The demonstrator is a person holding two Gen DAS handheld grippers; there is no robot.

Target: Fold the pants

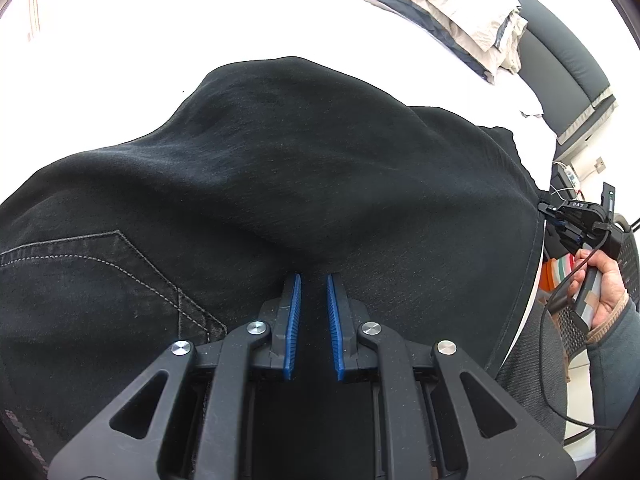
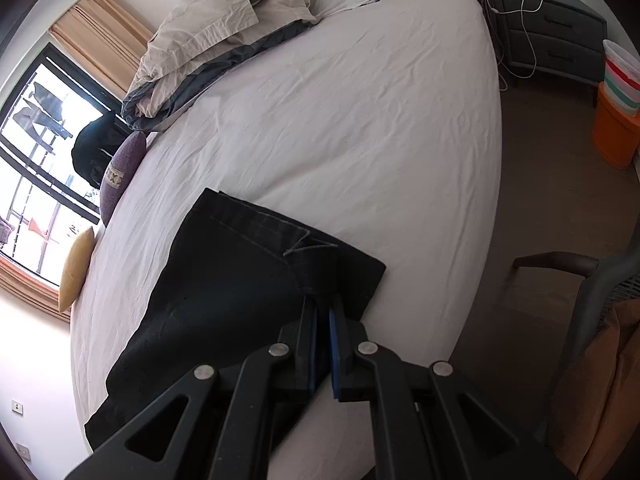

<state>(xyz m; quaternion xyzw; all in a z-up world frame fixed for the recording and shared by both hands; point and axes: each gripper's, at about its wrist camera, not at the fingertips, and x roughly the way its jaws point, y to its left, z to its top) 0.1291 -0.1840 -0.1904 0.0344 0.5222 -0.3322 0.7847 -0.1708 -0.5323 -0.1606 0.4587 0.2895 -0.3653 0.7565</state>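
Black denim pants (image 1: 280,168) lie on a white bed sheet (image 1: 160,28). In the left wrist view the cloth fills most of the frame, with a stitched back pocket (image 1: 92,276) at the left. My left gripper (image 1: 313,280) has its blue pads close together, pinching a fold of the pants. In the right wrist view the hem end of the pants (image 2: 256,256) lies on the sheet (image 2: 360,140). My right gripper (image 2: 323,308) is shut on the hem edge. It also shows at the right of the left wrist view (image 1: 560,220), held by a hand.
A crumpled beige and grey duvet (image 2: 224,36) lies at the head of the bed. Purple (image 2: 120,176) and yellow (image 2: 76,268) cushions sit at the far edge by the window. A grey nightstand (image 2: 556,32), an orange bin (image 2: 616,132) and a chair (image 2: 592,292) stand on the floor at right.
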